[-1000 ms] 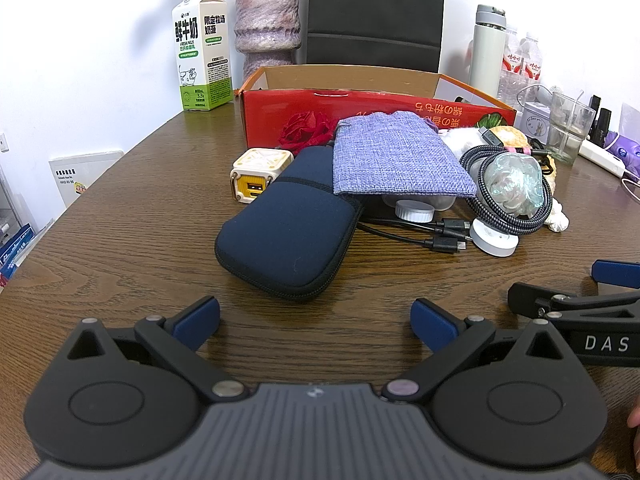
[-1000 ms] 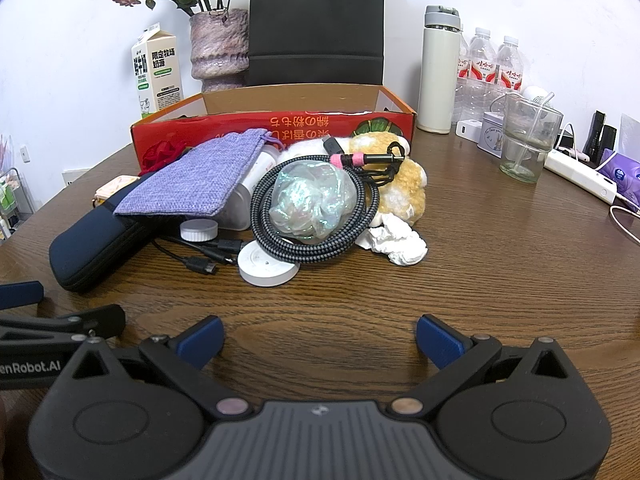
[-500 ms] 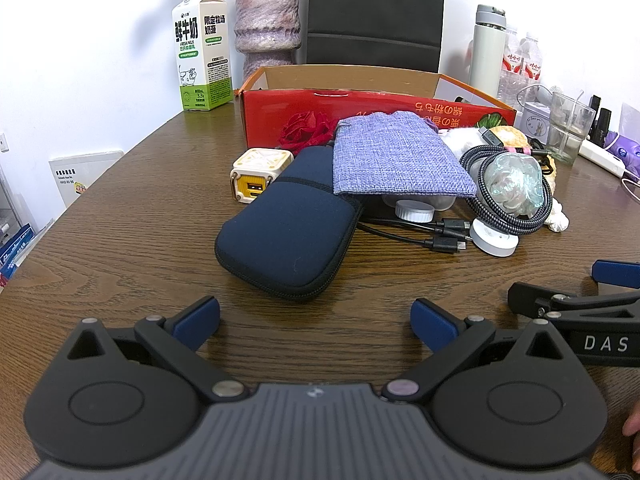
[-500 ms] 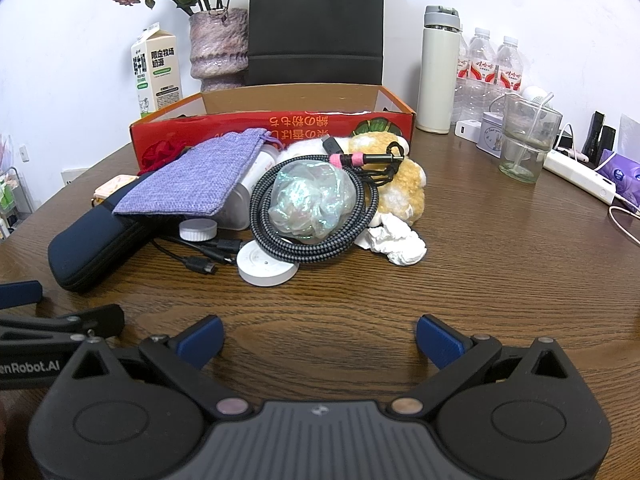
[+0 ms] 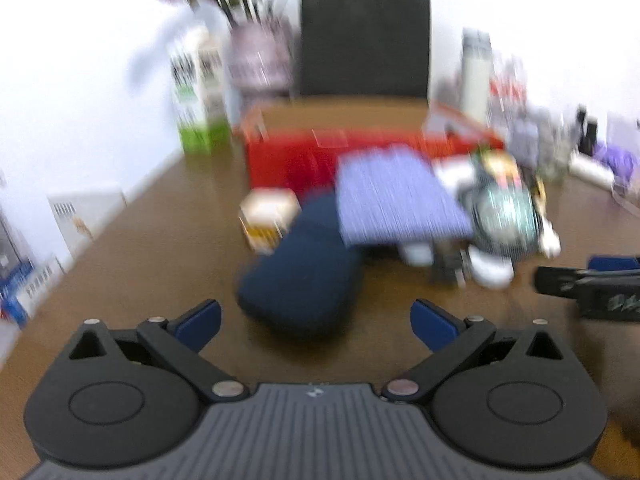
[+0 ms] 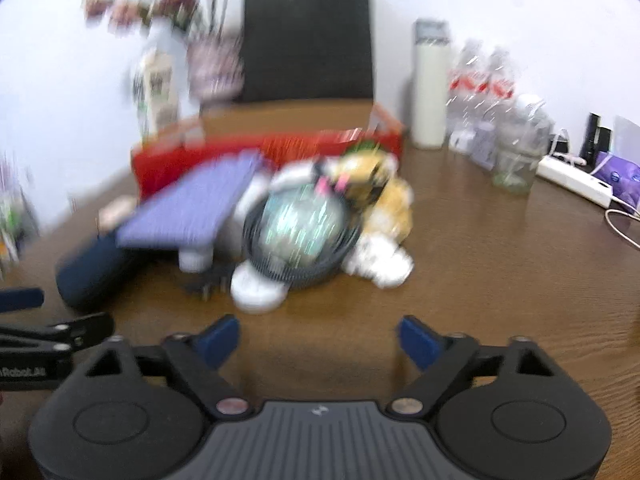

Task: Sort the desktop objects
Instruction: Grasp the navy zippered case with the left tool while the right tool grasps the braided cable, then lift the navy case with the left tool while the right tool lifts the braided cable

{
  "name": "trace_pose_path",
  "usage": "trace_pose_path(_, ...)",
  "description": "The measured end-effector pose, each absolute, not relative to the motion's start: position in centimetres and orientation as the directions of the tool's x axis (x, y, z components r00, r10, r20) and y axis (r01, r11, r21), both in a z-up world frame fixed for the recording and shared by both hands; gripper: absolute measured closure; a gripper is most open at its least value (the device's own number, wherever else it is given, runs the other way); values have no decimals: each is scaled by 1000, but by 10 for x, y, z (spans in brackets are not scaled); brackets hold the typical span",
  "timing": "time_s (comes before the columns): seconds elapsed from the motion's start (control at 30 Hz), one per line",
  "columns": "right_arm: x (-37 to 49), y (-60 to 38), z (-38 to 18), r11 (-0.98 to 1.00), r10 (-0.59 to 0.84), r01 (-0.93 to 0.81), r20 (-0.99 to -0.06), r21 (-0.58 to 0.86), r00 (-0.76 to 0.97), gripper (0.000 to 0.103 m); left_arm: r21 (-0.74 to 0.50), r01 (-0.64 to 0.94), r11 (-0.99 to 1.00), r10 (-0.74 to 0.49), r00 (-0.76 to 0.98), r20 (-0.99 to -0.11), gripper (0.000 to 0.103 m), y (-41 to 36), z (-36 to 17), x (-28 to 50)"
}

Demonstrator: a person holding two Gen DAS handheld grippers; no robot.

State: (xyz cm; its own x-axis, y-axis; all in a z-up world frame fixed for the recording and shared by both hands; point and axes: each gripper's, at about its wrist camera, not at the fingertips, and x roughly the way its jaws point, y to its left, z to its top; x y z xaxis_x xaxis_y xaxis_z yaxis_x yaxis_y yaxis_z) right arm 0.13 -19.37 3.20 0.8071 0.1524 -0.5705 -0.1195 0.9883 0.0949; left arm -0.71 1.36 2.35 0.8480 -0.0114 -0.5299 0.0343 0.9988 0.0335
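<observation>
Both views are motion-blurred. A pile lies on the brown table in front of a red cardboard box (image 5: 288, 156): a navy pouch (image 5: 300, 276), a purple cloth bag (image 5: 396, 200), a yellow-white cube (image 5: 268, 216), a coiled cable around a shiny ball (image 6: 300, 232), a white puck (image 6: 256, 290), a plush toy (image 6: 384, 200) and crumpled white paper (image 6: 380, 266). My left gripper (image 5: 316, 322) is open and empty, just short of the navy pouch. My right gripper (image 6: 320, 340) is open and empty, short of the white puck.
A milk carton (image 5: 198, 92), a vase with flowers (image 5: 260, 56) and a black bag (image 5: 364, 40) stand behind the box. A white flask (image 6: 430, 84), water bottles (image 6: 480, 92), a glass (image 6: 516, 152) and a power strip (image 6: 572, 178) are at the right.
Both grippers have risen and tilted, so the scene has dropped in both views and blurred. The right gripper's fingers stand slightly closer together. The objects have not moved.
</observation>
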Motion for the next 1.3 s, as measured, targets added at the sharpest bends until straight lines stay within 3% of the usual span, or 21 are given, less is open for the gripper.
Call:
trace_pose_path(0.07, 6, -210, 42, 974, 202, -110, -539, 198, 818, 34, 29, 73, 997, -48, 858, -512, 0, 19, 31, 4)
trace_pose_path(0.13, 19, -223, 46, 946, 263, -106, -536, 306, 802, 57, 17, 113, 993, -86, 832, -548, 3, 21, 30, 24)
trace_pose_path(0.17, 27, -227, 46, 929, 293, -104, -536, 354, 792, 60, 23, 110, 994, -77, 820, -568, 10, 21, 28, 32)
trace_pose_path(0.2, 34, -230, 44, 916, 313, -99, -538, 389, 783, 64, 30, 110, 994, -72, 808, -585, 22, 20, 24, 40)
trace_pose_path(0.33, 54, -234, 32, 891, 316, -37, -559, 453, 766, 82, -7, 140, 990, -114, 776, -620, 24, 24, 16, 57)
trace_pose_path(0.53, 60, -239, 18, 835, 367, -16, -537, 549, 760, 91, -57, 140, 989, -145, 780, -608, 39, 29, 21, 45)
trace_pose_path(0.73, 2, -216, 76, 968, 214, -132, -434, 212, 875, 93, -66, 76, 995, -101, 777, -621, 40, 28, 35, -13)
trace_pose_path(0.83, -29, -218, 91, 970, 234, -181, -415, 164, 879, 94, -39, 31, 999, -49, 774, -632, 40, 28, 34, -49)
trace_pose_path(0.9, -45, -227, 94, 953, 293, -226, -419, 204, 859, 94, -52, 29, 998, -55, 768, -638, 40, 29, 33, -66)
trace_pose_path(1.03, -61, -248, 85, 904, 406, -274, -461, 327, 789, 93, -16, 49, 999, -47, 762, -645, 33, 26, 28, -70)
trace_pose_path(1.17, -55, -247, 57, 956, 279, -172, -565, 235, 777, 93, 8, 68, 998, -46, 761, -648, 25, 19, 22, -52)
trace_pose_path(1.2, -54, -247, 51, 960, 266, -163, -575, 226, 774, 92, 16, 83, 996, -53, 766, -641, 17, 17, 22, -48)
trace_pose_path(1.3, -54, -247, 40, 954, 283, -155, -597, 257, 750, 88, 29, 89, 996, -49, 765, -642, 12, 13, 23, -35)
